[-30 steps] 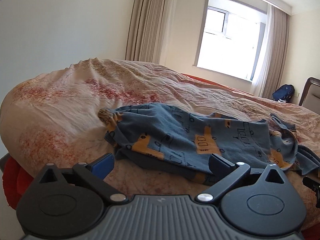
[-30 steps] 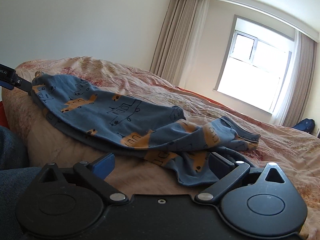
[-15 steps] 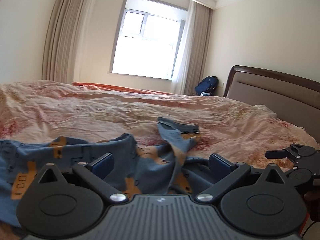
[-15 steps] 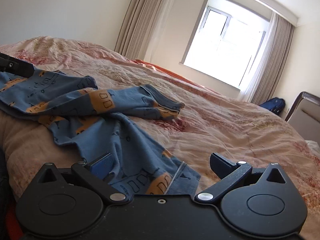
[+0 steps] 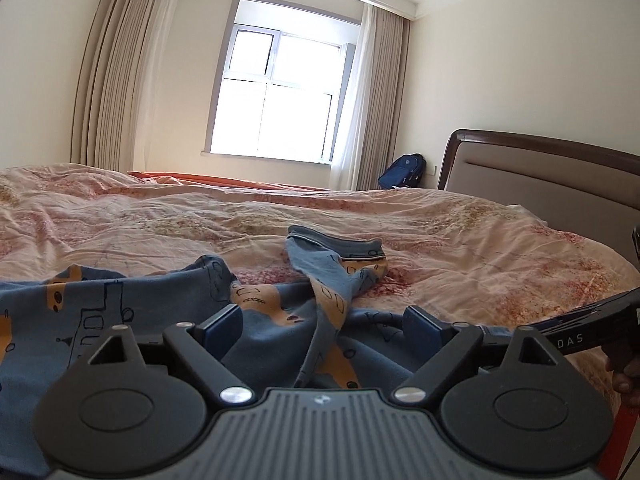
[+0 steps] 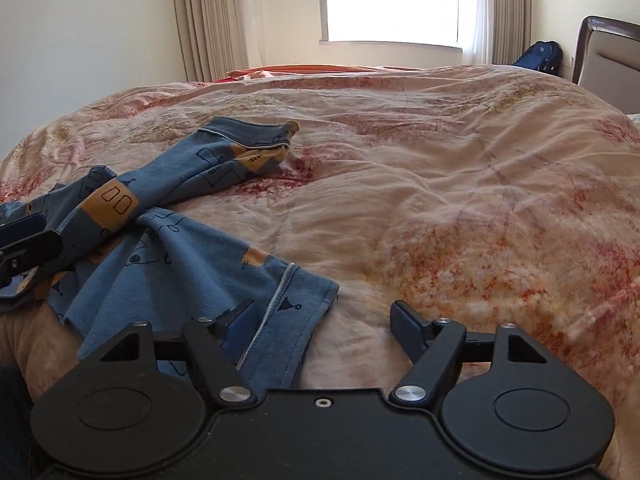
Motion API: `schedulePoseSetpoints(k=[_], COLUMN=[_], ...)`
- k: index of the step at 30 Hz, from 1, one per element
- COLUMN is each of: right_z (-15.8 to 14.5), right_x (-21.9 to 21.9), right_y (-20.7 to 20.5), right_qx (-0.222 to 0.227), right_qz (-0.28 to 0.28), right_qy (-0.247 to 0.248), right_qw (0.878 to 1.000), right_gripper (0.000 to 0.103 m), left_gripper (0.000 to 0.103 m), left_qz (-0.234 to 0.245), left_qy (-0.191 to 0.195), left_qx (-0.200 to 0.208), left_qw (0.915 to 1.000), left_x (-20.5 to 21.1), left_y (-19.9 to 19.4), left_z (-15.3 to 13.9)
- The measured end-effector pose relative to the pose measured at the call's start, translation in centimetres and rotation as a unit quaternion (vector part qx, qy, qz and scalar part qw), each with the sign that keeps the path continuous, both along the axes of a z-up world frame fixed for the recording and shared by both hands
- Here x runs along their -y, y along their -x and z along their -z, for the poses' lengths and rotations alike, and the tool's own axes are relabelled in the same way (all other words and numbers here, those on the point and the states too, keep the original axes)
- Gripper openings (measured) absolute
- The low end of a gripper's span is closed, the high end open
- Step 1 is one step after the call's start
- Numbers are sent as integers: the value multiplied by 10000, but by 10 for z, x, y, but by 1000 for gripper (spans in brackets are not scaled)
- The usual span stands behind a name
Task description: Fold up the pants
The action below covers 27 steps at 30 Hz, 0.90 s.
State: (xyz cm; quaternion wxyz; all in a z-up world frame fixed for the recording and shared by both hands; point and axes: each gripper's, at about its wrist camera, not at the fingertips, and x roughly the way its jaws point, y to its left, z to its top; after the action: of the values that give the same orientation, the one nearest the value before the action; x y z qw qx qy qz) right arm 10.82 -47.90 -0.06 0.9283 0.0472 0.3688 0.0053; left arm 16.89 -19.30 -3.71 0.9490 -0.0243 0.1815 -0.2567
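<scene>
With the pants point(image 6: 168, 248) crumpled on the bedspread point(image 6: 440, 200) at 10 o'clock, close the narrowing left gripper point(image 5: 320, 320) and right gripper point(image 6: 320, 320), neither yet pinching, squarely over separate hem edges.

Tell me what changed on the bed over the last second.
Both grippers swung along the pants toward the headboard end. The left gripper and right gripper are closing, cloth between both, nothing clamped yet. The pants stayed crumpled on the quilt.

Blue pants point(image 5: 168, 312) with orange vehicle print, pink-and-red mottled quilt point(image 6: 440, 184), beige curtains point(image 5: 116, 72)
</scene>
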Motion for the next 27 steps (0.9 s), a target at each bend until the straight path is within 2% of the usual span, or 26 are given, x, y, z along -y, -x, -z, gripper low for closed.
schedulePoseSetpoints(k=[1,3,4,5,6,7,9,10,13,16,22,23,24,25,26,27], right_z=[0,-2,-3,-5,-7,-9,-13,-15,-21,-20,7,9,11,10,8,4], right_x=[-2,-4,-6,-10,-14,-18,-30,-38,-56,-54,-52,-52,-52,-51,-49,-48], right_y=[0,-2,-3,-5,-7,-10,-16,-20,-32,-55,-87,-89,-90,-90,-89,-89], right_qx=[16,21,8,-13,-35,-54,-129,-110,178,222,-68,-106,-127,-104,-103,-127], right_qz=[-6,-80,-82,-70,-166,-236,-320,-406,-682,-781,-883,-857,-823,-748,-647,-535], right_qy=[-7,-158,-161,-56,39,183,828,1284,2518,2830,3125,3125,3107,3060,3007,2919], right_qw=[10000,9998,9998,10000,9998,9995,9960,9908,9652,9557,9458,9460,9469,9490,9515,9549], right_gripper=[62,35,34,27,18,17,15,14,13,13,18,23,31,37,54,64], left_gripper=[77,64,53,45,25,12,9,2,1,0,0,1,3,11,16,24], left_qz=[55,137,154,131,38,-60,-180,-188,-168,-66,28,44,34,34,43,24], left_qy=[4,-10,-3,5,-6,-32,1,52,128,219,291,308,327,361,408,438], left_qx=[-36,-112,-162,-199,-250,-318,-460,-509,-507,-427,-301,-307,-335,-374,-398,-402], left_qw=[10000,9998,9997,9997,9997,9995,9988,9985,9985,9988,9991,9990,9989,9986,9984,9982], left_x=[0,1,1,0,-1,-1,-4,-7,-10,-13,-13,-13,-14,-15,-16,-18], left_y=[-1,-3,-3,-4,-6,-8,-12,-14,-14,-11,-7,-8,-8,-8,-8,-9], left_z=[0,1,2,2,3,4,6,6,6,5,3,3,3,3,2,2])
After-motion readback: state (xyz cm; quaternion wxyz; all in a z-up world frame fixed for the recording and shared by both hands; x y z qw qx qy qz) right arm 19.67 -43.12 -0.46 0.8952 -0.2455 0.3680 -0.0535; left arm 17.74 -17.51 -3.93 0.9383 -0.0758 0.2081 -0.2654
